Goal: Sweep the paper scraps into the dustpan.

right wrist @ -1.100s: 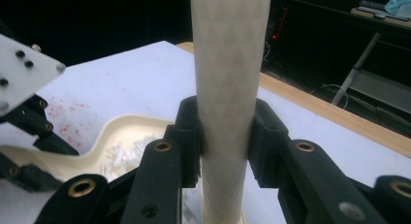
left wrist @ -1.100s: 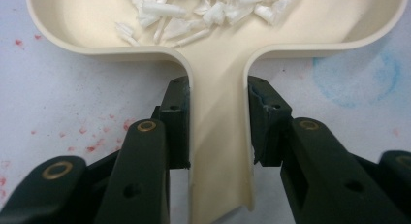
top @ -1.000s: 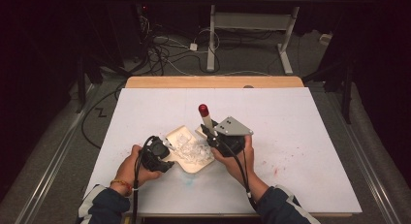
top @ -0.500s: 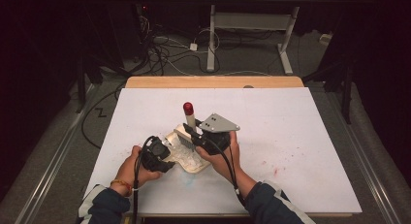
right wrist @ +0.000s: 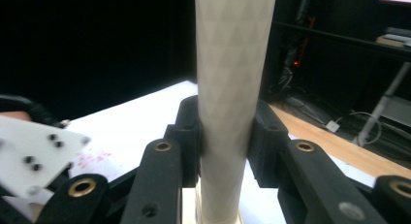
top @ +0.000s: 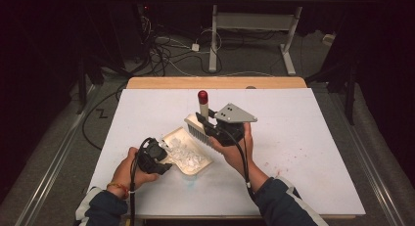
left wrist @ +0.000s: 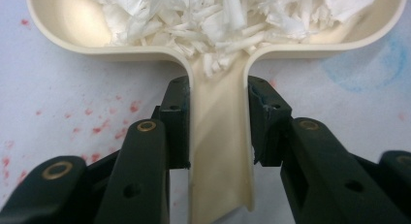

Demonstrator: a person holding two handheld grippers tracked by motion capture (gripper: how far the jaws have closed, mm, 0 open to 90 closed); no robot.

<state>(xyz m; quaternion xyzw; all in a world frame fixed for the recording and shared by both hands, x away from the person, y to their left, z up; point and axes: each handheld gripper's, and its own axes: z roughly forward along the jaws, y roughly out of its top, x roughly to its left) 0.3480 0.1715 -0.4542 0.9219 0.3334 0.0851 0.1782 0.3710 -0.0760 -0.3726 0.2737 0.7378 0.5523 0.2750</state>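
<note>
A cream dustpan (top: 192,160) full of white paper shreds (left wrist: 228,18) lies flat on the white board. My left gripper (top: 157,158) is shut on the pan's flat handle (left wrist: 220,141), one pad on each side edge. My right gripper (top: 215,128) is shut on the cream handle (right wrist: 235,64) of a brush with a red tip (top: 202,95). The brush stands upright, and its bristle head (top: 195,130) hangs just above the far rim of the pan. The handle's patterned shaft blocks the middle of the right gripper view.
The white board (top: 303,138) covers a wooden table (top: 215,83). Red specks (top: 279,173) and a faint blue smudge (left wrist: 358,69) mark the board. Cables (top: 166,50) and a desk's legs (top: 288,50) lie on the dark floor beyond.
My right gripper swept the brush left across the pan, then lifted it and brought it back right. The left gripper and the dustpan stayed where they were.
</note>
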